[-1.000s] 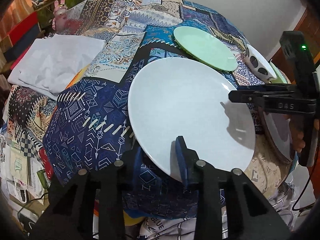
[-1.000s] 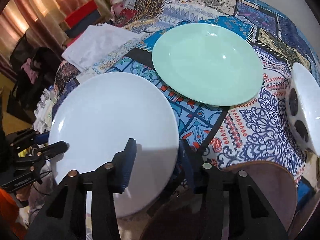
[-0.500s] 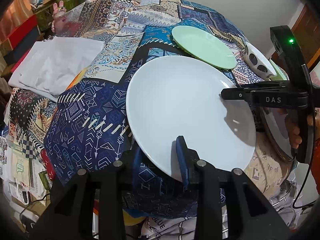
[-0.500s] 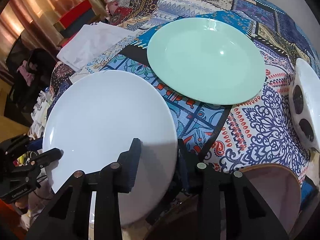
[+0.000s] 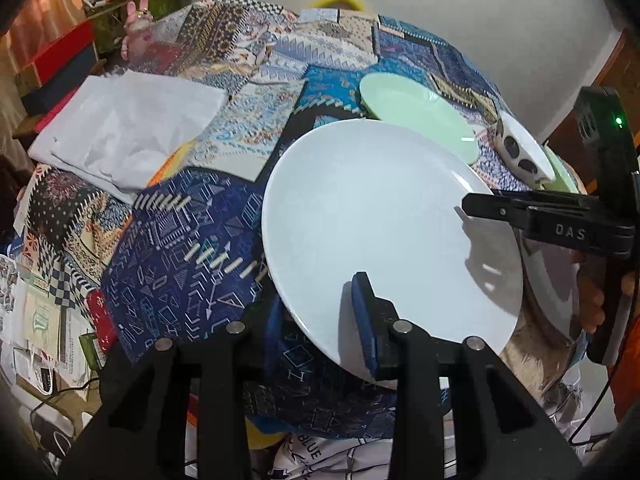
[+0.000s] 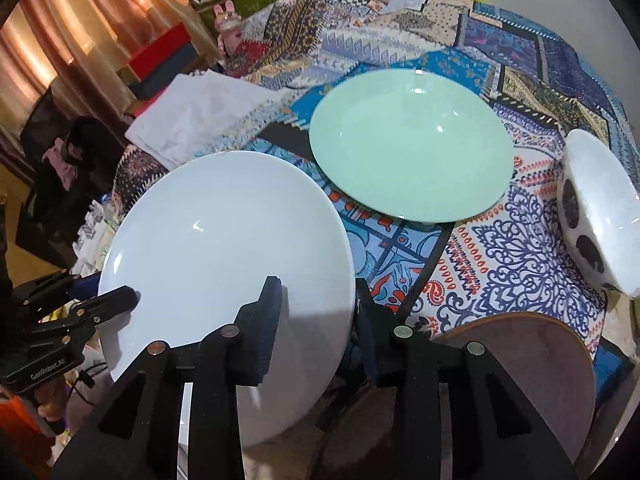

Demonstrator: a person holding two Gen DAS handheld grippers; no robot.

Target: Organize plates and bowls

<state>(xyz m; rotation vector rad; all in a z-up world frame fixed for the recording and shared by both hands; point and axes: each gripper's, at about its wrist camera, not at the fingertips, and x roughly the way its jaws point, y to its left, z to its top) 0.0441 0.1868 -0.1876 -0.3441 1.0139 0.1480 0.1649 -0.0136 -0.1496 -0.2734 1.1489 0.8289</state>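
Observation:
A large white plate point(image 5: 380, 216) point(image 6: 224, 232) is held over the patchwork tablecloth by both grippers at opposite rims. My left gripper point(image 5: 320, 320) is shut on its near rim, one pad on top and one below. My right gripper point(image 6: 316, 324) is shut on the opposite rim in the same way and shows in the left wrist view as the right gripper point(image 5: 480, 206). The left gripper point(image 6: 120, 300) appears at the plate's far left edge. A mint green plate point(image 5: 416, 116) point(image 6: 412, 144) lies flat beyond. A white bowl with black spots point(image 5: 520, 152) point(image 6: 596, 216) stands to its right.
A round pale dish with a brown rim point(image 6: 520, 360) point(image 5: 556, 272) lies under the white plate's right side. A folded white cloth point(image 5: 128, 132) point(image 6: 208, 120) lies at the table's left. Boxes and clutter stand beyond the left edge, with a wall behind.
The right gripper's jaws have narrowed onto the white plate's rim. The plate has risen a little on the right side. The left gripper keeps its grip and has not moved.

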